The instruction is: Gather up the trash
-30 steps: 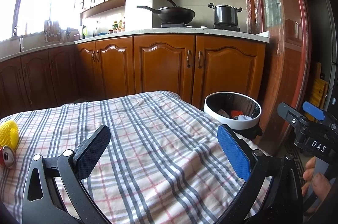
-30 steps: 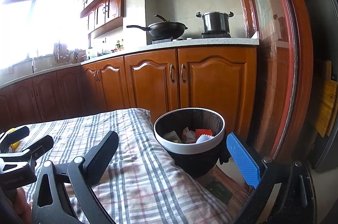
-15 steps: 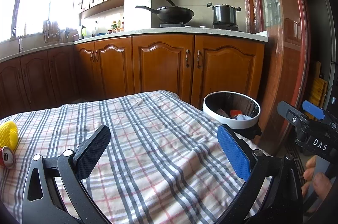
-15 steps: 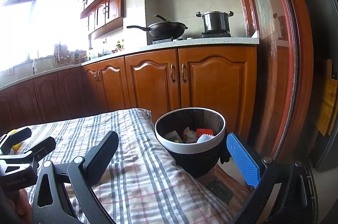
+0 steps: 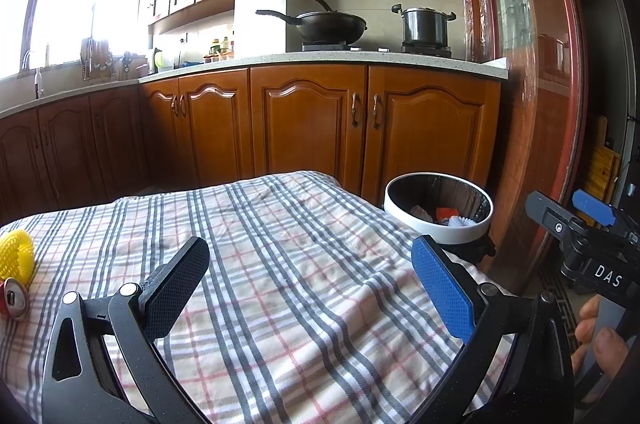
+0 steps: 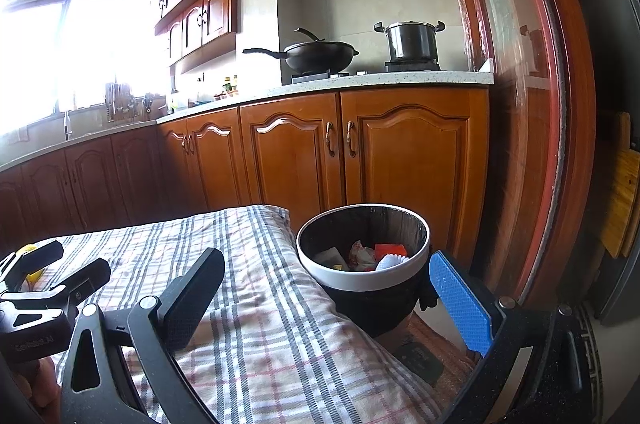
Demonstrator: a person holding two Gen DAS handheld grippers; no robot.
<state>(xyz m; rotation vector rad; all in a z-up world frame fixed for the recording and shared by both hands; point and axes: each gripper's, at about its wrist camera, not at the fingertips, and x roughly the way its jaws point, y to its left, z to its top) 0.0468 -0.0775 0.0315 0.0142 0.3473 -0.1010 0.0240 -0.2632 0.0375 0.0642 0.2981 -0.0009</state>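
A round trash bin point(image 6: 363, 276) with a white rim and black liner stands off the table's right end; it holds several pieces of trash, white, orange and paper. It also shows in the left wrist view point(image 5: 438, 220). A red can point(image 5: 14, 298) lies at the table's far left beside a yellow mesh ball point(image 5: 15, 255). My left gripper point(image 5: 310, 272) is open and empty above the plaid tablecloth point(image 5: 280, 264). My right gripper point(image 6: 326, 288) is open and empty, just before the bin.
Wooden kitchen cabinets point(image 5: 312, 128) run behind the table, with a wok point(image 5: 324, 24) and a pot point(image 5: 424, 24) on the stove. A wooden door frame point(image 6: 536, 144) stands right of the bin. A dark mat point(image 6: 420, 360) lies on the floor below it.
Both views have shifted only very slightly. Both grippers stay open and empty, and nothing on the table has moved.
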